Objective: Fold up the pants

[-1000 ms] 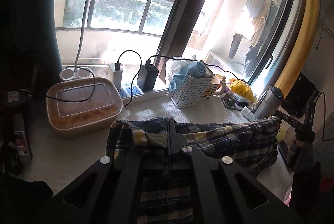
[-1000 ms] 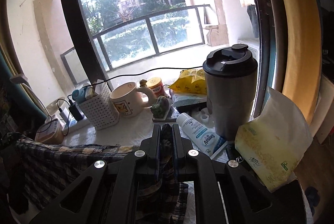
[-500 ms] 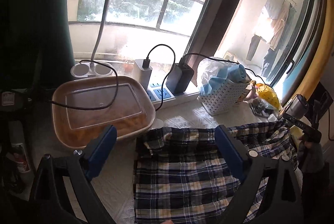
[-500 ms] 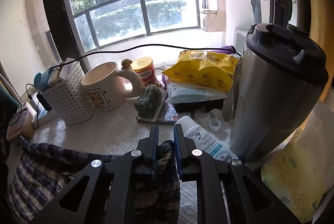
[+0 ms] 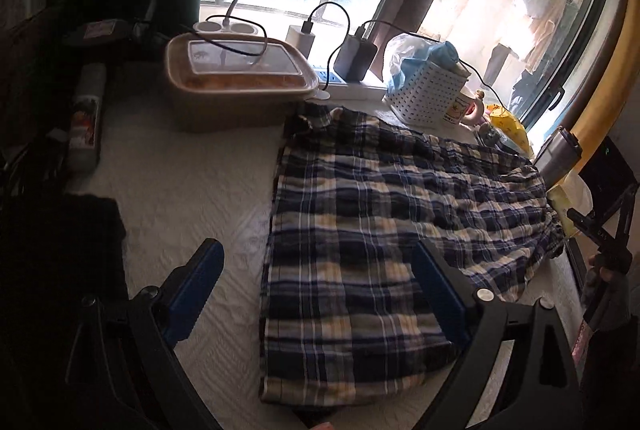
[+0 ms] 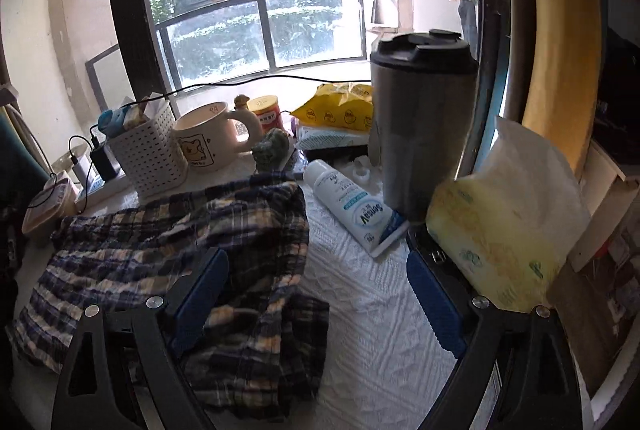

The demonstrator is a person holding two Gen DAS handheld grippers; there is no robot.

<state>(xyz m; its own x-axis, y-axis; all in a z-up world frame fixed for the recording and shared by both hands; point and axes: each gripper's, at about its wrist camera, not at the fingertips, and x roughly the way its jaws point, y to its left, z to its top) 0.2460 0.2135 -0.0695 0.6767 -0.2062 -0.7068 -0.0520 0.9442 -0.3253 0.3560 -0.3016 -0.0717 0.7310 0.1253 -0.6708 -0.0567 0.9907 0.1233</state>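
White textured table (image 5: 192,189) by a balcony window, daylight behind. Left gripper (image 5: 320,294): jaws wide apart, empty, blue pads showing; plaid pants (image 5: 384,238) lie spread flat between and beyond them, the right pad over the cloth, the left pad over bare table. Right gripper (image 6: 318,294): jaws wide apart, empty; pants (image 6: 192,250) sit at its left side, bunched and rumpled, the left finger over the fabric, the right finger over bare table cover. Just past the pants in the right wrist view, a white tube (image 6: 352,205) lies beside a steel tumbler (image 6: 420,121), a yellow tissue pack (image 6: 504,230) near right. Farther back: white basket (image 6: 150,149), cream mug (image 6: 208,137). In the left wrist view, a lidded food container (image 5: 236,81) touches the far corner of the pants, chargers (image 5: 354,55) behind it at the sill.
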